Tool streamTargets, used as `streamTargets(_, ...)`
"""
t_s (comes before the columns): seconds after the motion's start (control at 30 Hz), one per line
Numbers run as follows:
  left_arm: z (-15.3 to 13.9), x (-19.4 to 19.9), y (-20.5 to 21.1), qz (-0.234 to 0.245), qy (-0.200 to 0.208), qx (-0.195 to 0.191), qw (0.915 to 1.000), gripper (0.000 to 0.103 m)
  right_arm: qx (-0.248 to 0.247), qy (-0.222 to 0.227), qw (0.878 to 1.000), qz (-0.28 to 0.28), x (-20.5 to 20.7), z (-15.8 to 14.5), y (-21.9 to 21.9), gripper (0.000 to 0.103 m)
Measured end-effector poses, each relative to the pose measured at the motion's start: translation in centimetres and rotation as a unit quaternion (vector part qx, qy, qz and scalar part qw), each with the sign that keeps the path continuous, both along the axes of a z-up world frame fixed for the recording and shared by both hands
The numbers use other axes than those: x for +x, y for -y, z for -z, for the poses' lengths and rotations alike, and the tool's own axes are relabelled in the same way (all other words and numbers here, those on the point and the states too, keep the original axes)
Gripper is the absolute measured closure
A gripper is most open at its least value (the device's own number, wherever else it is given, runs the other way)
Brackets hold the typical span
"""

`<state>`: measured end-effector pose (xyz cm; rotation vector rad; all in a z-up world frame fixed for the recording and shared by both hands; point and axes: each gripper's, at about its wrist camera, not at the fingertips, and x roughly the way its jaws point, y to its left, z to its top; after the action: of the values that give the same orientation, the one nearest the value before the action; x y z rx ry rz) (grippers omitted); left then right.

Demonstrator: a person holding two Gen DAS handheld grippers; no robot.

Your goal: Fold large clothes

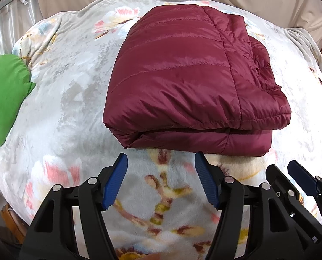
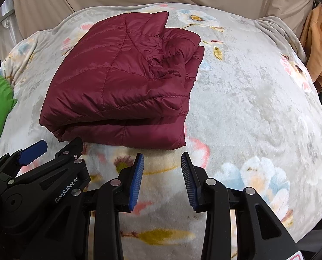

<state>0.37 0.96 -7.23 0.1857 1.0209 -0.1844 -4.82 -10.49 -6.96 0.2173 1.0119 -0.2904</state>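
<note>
The left hand-held gripper is hovering open and empty, the right hand-held gripper likewise, both just short of the one folded maroon jacket lying at 12 o'clock on the floral blanket. One green item is sitting cut off at 9 o'clock; open blanket is stretching toward 3 o'clock.

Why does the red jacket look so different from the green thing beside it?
The red jacket is shiny and quilted with stitched lines; the green cloth looks matte and smooth. The jacket is folded into a thick stack in the middle of the blanket; the green cloth lies at the left edge, partly out of view. Both rest on the flowered blanket, untouched.
</note>
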Motion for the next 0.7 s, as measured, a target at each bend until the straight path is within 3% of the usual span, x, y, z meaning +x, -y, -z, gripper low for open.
streamTargets(0.7,0.1,-0.06,0.12,0.001,-0.004,0.001,1.0,0.04,-0.001,0.001,1.0,0.001,0.03,0.07,0.15,0.066)
